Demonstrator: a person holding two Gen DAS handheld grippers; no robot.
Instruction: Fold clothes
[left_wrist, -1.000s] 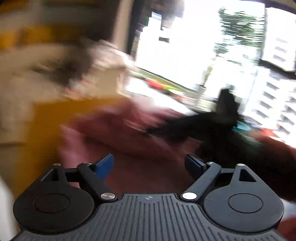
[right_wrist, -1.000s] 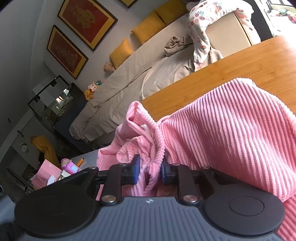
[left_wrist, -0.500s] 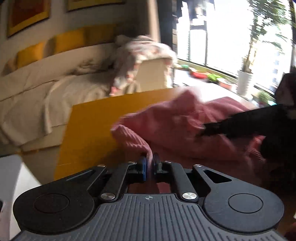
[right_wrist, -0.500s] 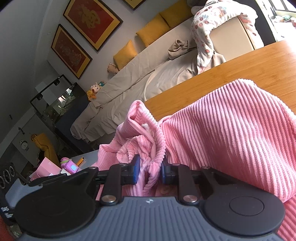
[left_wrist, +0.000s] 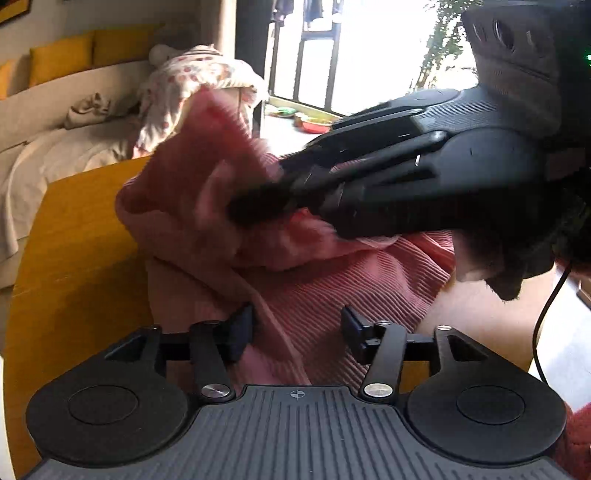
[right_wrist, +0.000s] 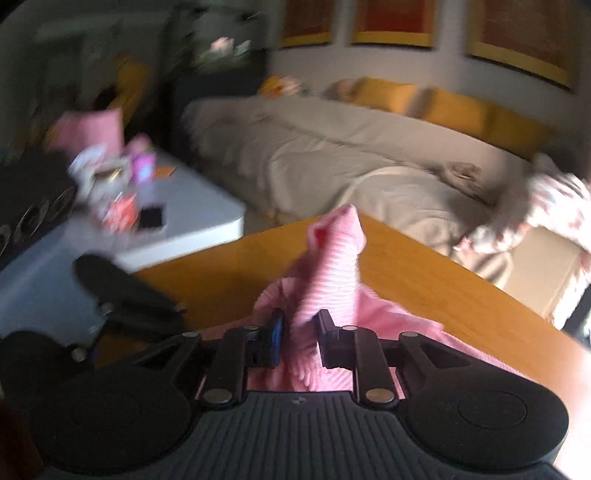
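Wood, warm orange-brown, makes up the table (right_wrist: 424, 273) under your work; its rounded near-left corner shows in your right wrist view and its left edge in the left one. On it lies the pink ribbed garment (left_wrist: 332, 295), bunched, part flat on the tabletop and part lifted.

Your right gripper (right_wrist: 298, 334) has its jaws nearly together, pinching a fold of that pink knit, which stands up in a peak above the fingers. In the left wrist view you see that same gripper reaching in from the right, holding the raised cloth over the table.

Your left gripper (left_wrist: 297, 330) has its jaws partway apart and opening. A seam of the garment runs between the fingers, but the pads do not press on it; the left pad sits right at the cloth's edge.

Beyond the table you have a long sofa under a beige cover (right_wrist: 332, 162), with mustard-yellow cushions (right_wrist: 454, 107) along its back and red pictures in gold frames (right_wrist: 517, 33) on the wall above. A patterned white-and-red cloth (left_wrist: 192, 85) is draped over the sofa's end. To the left stands a low white table (right_wrist: 192, 218) strewn with small colourful items, too blurred to name. Bright windows (left_wrist: 369, 51) with greenery outside fill the far side in your left view.
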